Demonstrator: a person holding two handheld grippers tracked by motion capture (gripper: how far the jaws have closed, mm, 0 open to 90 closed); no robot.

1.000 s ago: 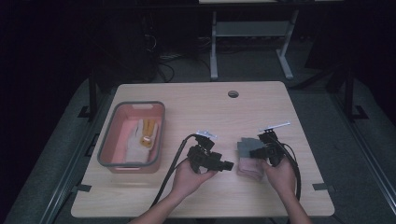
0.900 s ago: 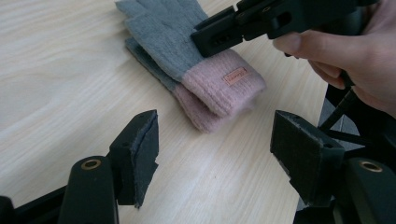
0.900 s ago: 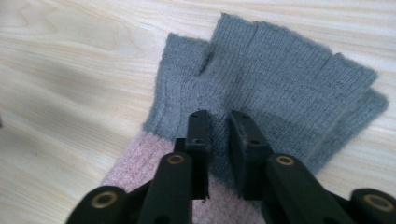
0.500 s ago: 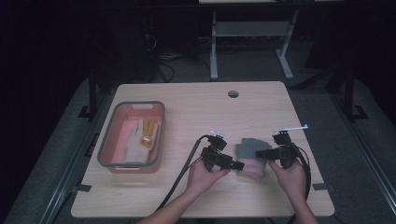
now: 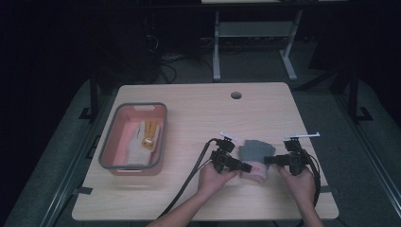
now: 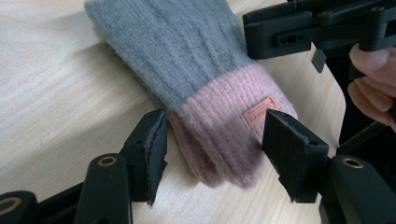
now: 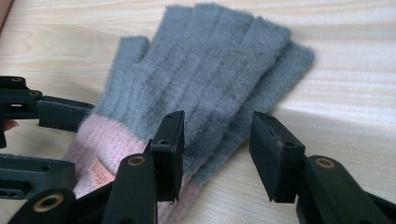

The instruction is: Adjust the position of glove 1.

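High view: on the counter (image 5: 189, 109), the left gripper (image 5: 246, 166) has been closing its fingers (image 6: 152, 154), which stand apart astride the pink cuff of the glove (image 5: 254, 158), not yet pressing. The glove's long axis runs from cuff to grey tips. The right gripper (image 5: 268, 161), fingers (image 7: 170, 149) lately widening and apart, straddles the glove's side edge.
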